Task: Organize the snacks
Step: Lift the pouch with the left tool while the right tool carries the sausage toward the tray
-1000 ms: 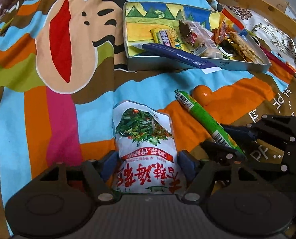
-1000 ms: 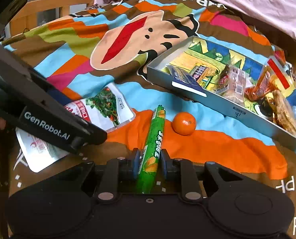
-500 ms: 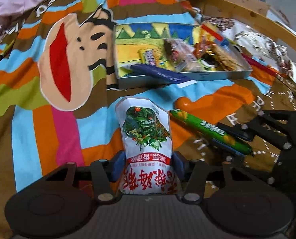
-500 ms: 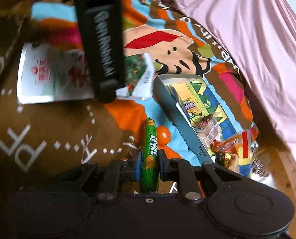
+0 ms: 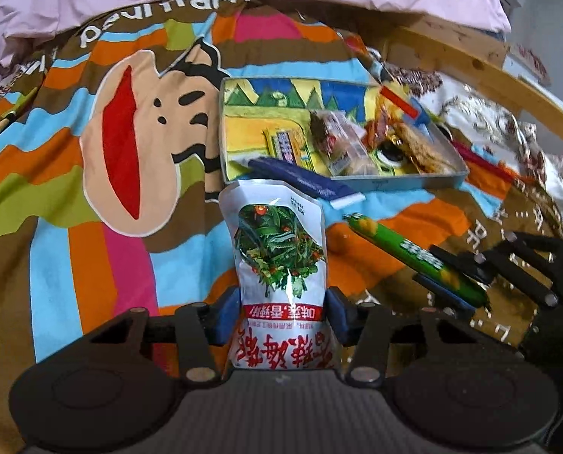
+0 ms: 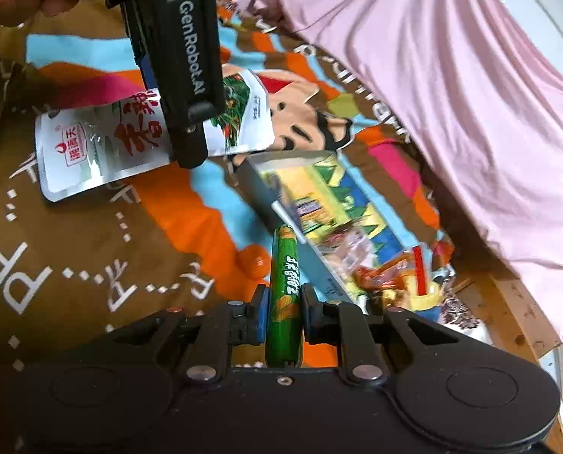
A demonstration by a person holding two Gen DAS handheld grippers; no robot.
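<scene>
a blanket [image 5: 73,196] striped in orange, brown, blue, pink and green is seen, printed with a tan cartoon face and red mouth. a white pouch [image 5: 279,257] is patterned with green leaves and red lettering. a sausage stick [image 6: 286,295] is wrapped in green with yellow corn. a pink sheet [image 6: 451,94] is seen.

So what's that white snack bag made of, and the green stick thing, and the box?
White snack bag: probably glossy plastic or foil film; it shines and crinkles. Green stick: smooth, shiny plastic wrapper, likely a sausage. Box: thin grey walls, looks like metal tin, though painted card is possible.
</scene>
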